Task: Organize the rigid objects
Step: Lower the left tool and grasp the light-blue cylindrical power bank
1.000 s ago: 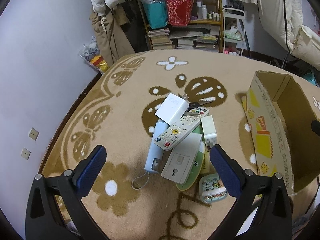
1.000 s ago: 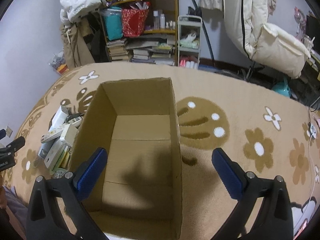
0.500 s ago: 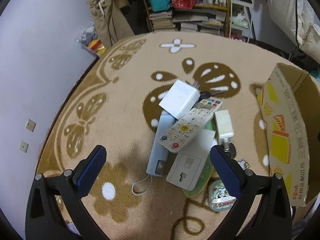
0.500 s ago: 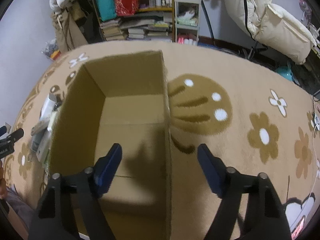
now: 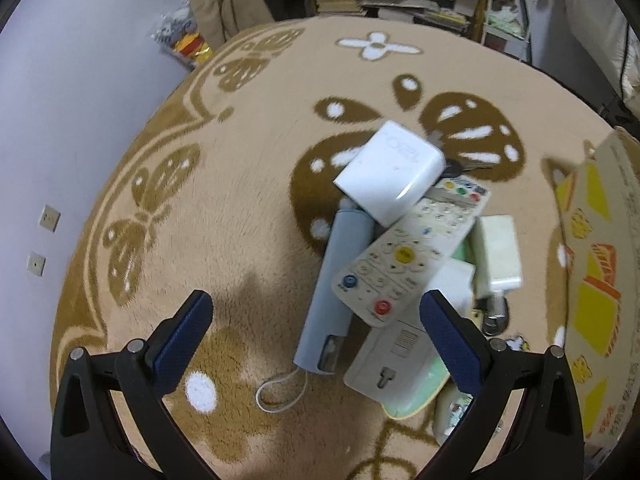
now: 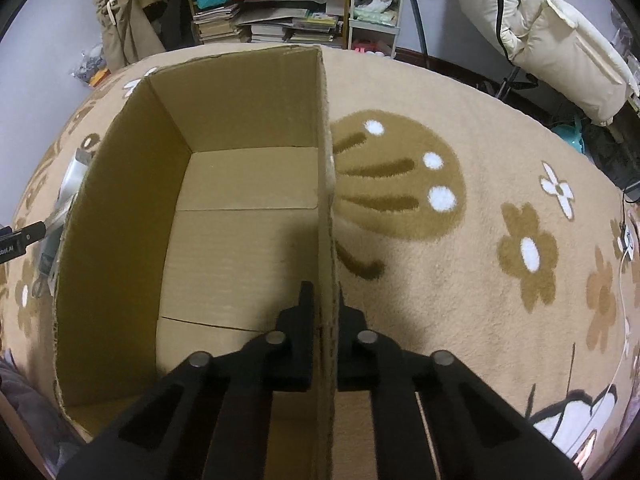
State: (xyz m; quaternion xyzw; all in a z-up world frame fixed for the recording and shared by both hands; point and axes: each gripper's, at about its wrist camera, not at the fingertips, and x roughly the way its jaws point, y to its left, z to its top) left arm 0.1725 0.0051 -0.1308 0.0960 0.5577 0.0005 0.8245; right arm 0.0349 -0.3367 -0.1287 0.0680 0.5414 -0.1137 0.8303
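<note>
1. The right gripper [image 6: 324, 308] has its two fingers pinched on the right-hand wall of the cardboard box [image 6: 120, 208], one inside, one outside
2. The box floor ahead of it is bare, so by my reckoning nothing has been packed yet
3. The left gripper [image 5: 316, 320] hangs wide open and empty above the pile
4. Between and just ahead of its fingers lie the remote [image 5: 412, 252], white adapter [image 5: 392, 172], grey-blue case [image 5: 336, 288] and wall plate [image 5: 392, 360], all left to move
</note>
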